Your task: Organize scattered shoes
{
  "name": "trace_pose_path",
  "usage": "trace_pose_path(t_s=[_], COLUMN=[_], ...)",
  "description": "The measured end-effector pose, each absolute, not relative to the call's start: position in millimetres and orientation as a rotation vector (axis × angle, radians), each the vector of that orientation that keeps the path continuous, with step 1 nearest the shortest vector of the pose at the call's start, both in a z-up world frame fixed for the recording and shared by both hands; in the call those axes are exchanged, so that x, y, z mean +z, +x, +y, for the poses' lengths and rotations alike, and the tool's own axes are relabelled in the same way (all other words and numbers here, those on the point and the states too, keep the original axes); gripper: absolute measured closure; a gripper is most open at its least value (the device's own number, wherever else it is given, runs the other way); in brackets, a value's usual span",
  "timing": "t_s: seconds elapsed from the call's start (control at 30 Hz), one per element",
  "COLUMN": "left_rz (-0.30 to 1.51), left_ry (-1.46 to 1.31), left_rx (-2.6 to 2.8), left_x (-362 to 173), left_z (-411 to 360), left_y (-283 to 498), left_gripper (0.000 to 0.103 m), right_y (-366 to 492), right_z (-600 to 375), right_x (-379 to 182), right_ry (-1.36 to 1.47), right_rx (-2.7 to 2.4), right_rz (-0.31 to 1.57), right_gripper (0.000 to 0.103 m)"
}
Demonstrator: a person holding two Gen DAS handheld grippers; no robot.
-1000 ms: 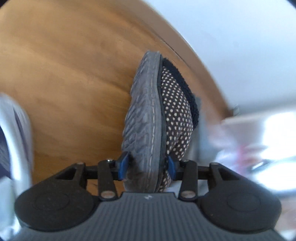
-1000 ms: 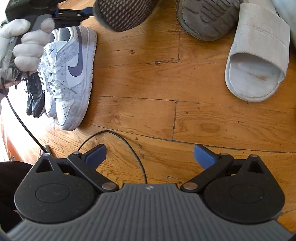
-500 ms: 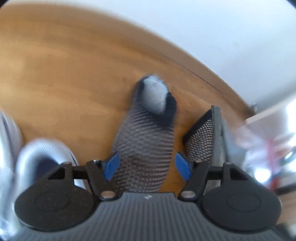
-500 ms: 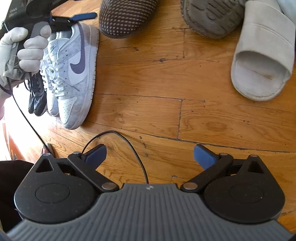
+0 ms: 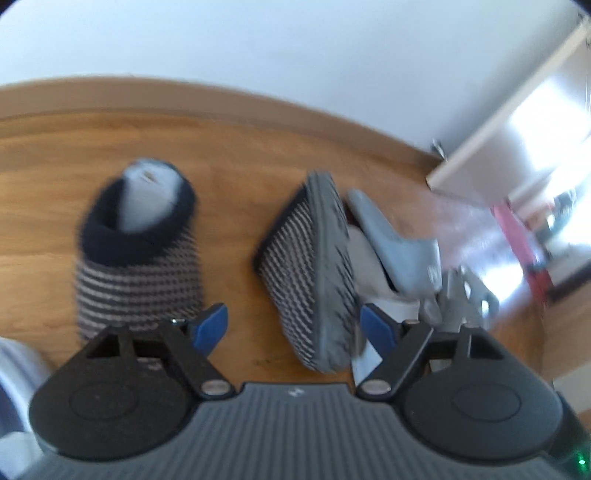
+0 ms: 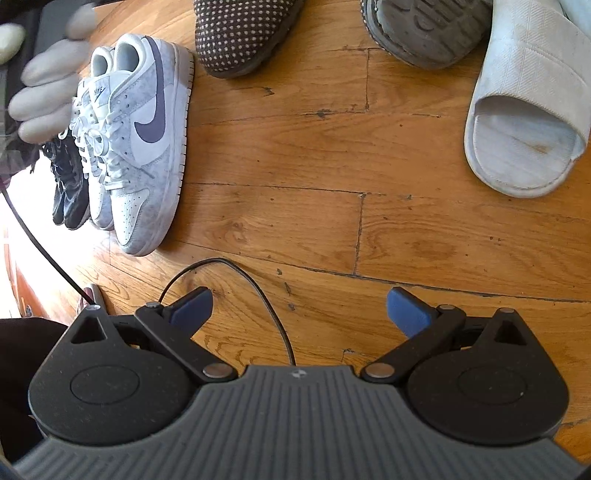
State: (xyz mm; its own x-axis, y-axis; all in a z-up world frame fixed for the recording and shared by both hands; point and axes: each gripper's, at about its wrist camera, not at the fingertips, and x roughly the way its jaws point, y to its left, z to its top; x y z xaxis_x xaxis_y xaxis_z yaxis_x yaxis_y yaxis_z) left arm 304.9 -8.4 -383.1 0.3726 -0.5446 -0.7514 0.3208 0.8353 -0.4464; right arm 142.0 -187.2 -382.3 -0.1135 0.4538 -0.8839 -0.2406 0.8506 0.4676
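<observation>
In the left wrist view a dotted slipper (image 5: 138, 254) stands upright on the wood floor, left of my open left gripper (image 5: 293, 328). Its mate (image 5: 314, 280) lies tipped on its side, grey sole facing right, its toe between the open fingers without touching them. A grey slide (image 5: 395, 240) leans behind it. In the right wrist view my right gripper (image 6: 299, 308) hangs open over bare floor. Ahead lie the upright slipper (image 6: 240, 35), the tipped slipper's sole (image 6: 424, 29), a white slide (image 6: 524, 114), a pair of grey-and-white sneakers (image 6: 140, 144) and black shoes (image 6: 68, 184).
A gloved hand (image 6: 44, 88) shows at the upper left of the right wrist view. A black cable (image 6: 255, 291) curls across the floor by the right gripper. A skirting board and pale wall (image 5: 295, 55) run behind the slippers.
My left gripper has set the dotted slipper down upright, opened and swung right, so the tipped mate now sits between its fingers. The right gripper stayed open and nearly still.
</observation>
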Motion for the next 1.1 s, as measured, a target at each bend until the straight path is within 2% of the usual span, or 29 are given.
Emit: trace_pose_path(t_s=[0.1, 0.33, 0.37, 0.4, 0.5, 0.7, 0.8, 0.83, 0.93, 1.0, 1.1], left_rz=[1.101, 1.178, 1.182, 1.186, 1.165, 0.949, 0.859, 0.84, 0.809, 0.762, 0.794], left_ry=[-0.21, -0.286, -0.286, -0.287, -0.311, 0.026, 0.207, 0.358, 0.629, 0.655, 0.478], left_rx=[-0.575, -0.509, -0.503, -0.499, -0.537, -0.374, -0.303, -0.285, -0.309, -0.381, -0.441], left_x=[-399, -414, -417, -419, -415, -367, -352, -356, -369, -367, -348], left_z=[-36, -36, -38, -40, -38, -53, -66, -79, -105, -109, -92], left_y=[316, 326, 329, 330, 326, 292, 278, 270, 252, 238, 229], left_gripper=[0.025, 0.027, 0.033, 0.045, 0.06, 0.068, 0.068, 0.068, 0.057, 0.042, 0.039], right_y=[142, 141, 141, 141, 141, 142, 143, 143, 143, 143, 142], right_z=[-189, -194, -195, -196, -199, -203, -203, -203, -203, -203, -206], right_x=[-384, -384, -384, -385, -386, -388, -388, -388, -389, -389, -388], right_ry=[0.175, 0.187, 0.189, 0.19, 0.194, 0.195, 0.19, 0.188, 0.182, 0.18, 0.183], right_rx=[0.587, 0.577, 0.573, 0.571, 0.562, 0.559, 0.56, 0.561, 0.563, 0.56, 0.561], right_rz=[1.587, 1.587, 1.588, 1.589, 1.592, 1.592, 1.591, 1.591, 1.592, 1.594, 1.588], right_gripper=[0.001, 0.001, 0.001, 0.001, 0.001, 0.001, 0.001, 0.001, 0.001, 0.001, 0.001])
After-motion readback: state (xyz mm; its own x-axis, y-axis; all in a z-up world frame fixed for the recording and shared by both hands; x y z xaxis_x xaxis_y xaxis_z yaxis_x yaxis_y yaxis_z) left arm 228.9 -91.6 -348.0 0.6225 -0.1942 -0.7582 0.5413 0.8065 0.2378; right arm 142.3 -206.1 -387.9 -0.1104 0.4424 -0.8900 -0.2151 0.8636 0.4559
